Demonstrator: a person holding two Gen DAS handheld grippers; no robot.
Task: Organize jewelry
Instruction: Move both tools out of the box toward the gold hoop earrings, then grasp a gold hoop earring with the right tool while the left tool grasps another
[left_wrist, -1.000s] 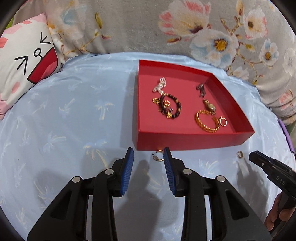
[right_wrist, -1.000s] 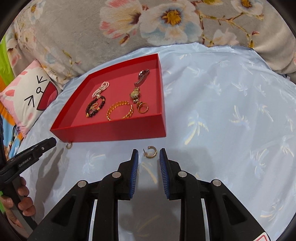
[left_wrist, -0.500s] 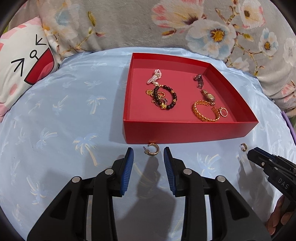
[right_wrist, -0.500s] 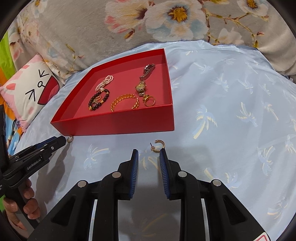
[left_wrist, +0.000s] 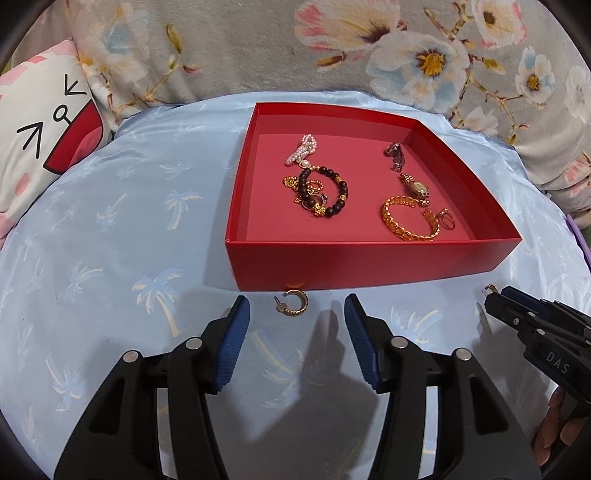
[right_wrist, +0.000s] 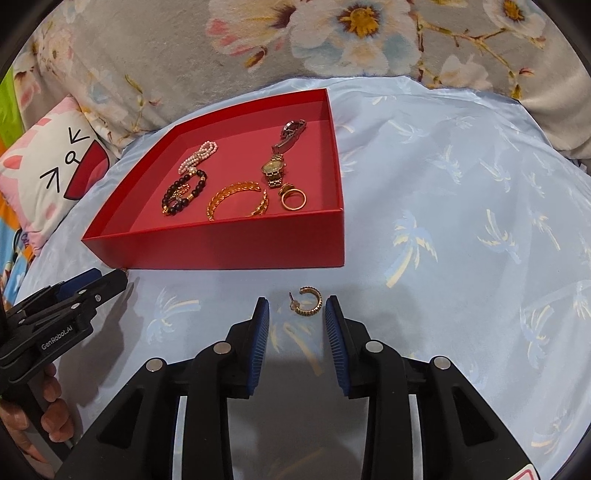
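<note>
Gold hoop earring (left_wrist: 292, 303) on pale blue palm-print cloth (left_wrist: 110, 229), just ahead of left gripper (left_wrist: 297, 319), near red cardboard tray (left_wrist: 369, 264) wall. Second gold hoop earring (right_wrist: 307, 301) just ahead of right gripper (right_wrist: 297, 314). Both sets of jaws just been opening, part-open, nothing between. Risk: pads pinch slippery cloth, or hoop skids against tray.

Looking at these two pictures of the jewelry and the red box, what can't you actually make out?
- Left view: the second hoop earring is mostly hidden behind the right gripper tip.
- Right view: the other earring is only a glint behind the left gripper.
- Both views: the charms inside the bead bracelet are too small and tangled to count.
- Right view: the red box front wall hides the floor strip behind it.
</note>
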